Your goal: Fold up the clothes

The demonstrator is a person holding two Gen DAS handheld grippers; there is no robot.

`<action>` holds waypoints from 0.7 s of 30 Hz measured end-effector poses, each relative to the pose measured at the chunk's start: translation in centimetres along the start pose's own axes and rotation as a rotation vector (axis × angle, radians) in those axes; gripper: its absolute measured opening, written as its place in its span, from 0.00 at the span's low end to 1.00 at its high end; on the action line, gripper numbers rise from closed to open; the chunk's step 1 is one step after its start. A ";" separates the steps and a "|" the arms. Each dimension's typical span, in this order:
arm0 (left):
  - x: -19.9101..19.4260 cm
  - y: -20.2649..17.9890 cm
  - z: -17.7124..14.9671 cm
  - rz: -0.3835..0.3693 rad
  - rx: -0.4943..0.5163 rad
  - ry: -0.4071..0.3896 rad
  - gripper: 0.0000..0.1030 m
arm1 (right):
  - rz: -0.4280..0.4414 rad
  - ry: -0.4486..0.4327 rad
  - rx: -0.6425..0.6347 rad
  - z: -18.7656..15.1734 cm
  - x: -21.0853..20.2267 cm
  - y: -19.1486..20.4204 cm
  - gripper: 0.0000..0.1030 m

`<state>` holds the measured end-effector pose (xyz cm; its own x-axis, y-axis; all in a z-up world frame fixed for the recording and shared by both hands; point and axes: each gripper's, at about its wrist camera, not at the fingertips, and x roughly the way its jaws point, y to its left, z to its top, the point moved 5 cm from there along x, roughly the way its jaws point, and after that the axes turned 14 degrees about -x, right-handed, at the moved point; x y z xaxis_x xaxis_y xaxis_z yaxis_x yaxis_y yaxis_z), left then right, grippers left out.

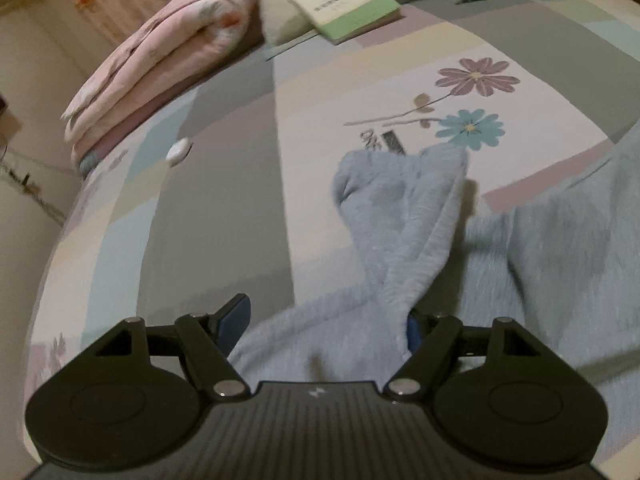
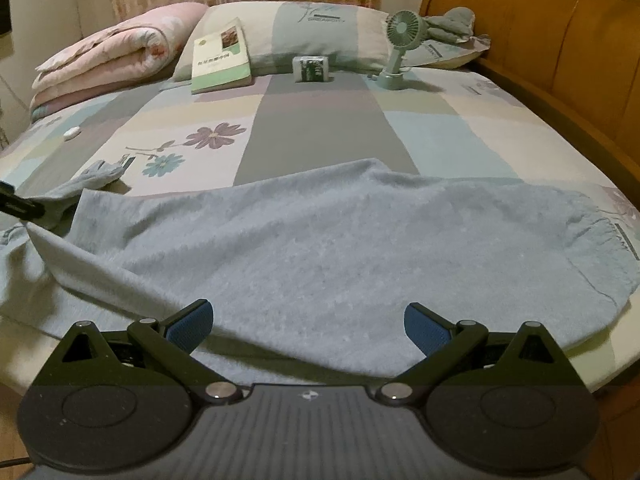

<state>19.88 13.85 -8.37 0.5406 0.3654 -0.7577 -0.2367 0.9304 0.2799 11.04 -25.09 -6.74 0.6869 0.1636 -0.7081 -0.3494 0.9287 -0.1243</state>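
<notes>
A light blue fleecy garment (image 2: 320, 248) lies spread across the near half of the bed. Its sleeve (image 1: 400, 208) runs up from between my left gripper's fingers toward the blue flower print. My left gripper (image 1: 326, 316) is open wide. The cloth lies loosely between its jaws and drapes over the right pad (image 1: 414, 332), while the left pad (image 1: 236, 320) is bare. In the right wrist view a piece of that left gripper (image 2: 16, 204) shows at the left edge beside the sleeve end (image 2: 96, 176). My right gripper (image 2: 308, 316) hovers open over the garment's near edge, gripping nothing.
On the patchwork bedsheet (image 2: 320, 128) lie a folded pink quilt (image 2: 112, 56), a book (image 2: 222, 56) against a pillow (image 2: 304, 36), a tissue pack (image 2: 314, 69), a small fan (image 2: 400, 40) and a small white object (image 1: 179, 151). A wooden headboard (image 2: 540, 40) stands at the right.
</notes>
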 end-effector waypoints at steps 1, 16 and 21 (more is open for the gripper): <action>-0.2 0.3 -0.7 -0.002 -0.015 0.004 0.74 | 0.002 0.001 -0.004 0.0 0.1 0.1 1.00; -1.3 2.9 -7.8 -0.175 -0.248 0.038 0.73 | 0.026 0.015 -0.033 0.3 0.6 1.5 1.00; -2.5 3.1 -5.5 -0.370 -0.331 0.031 0.73 | 0.019 0.015 -0.029 0.2 0.4 1.5 1.00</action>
<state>13.34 15.68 -8.81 0.6135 0.0067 -0.7897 -0.2796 0.9370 -0.2093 10.94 -23.60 -7.05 0.6703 0.1760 -0.7209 -0.3809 0.9153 -0.1308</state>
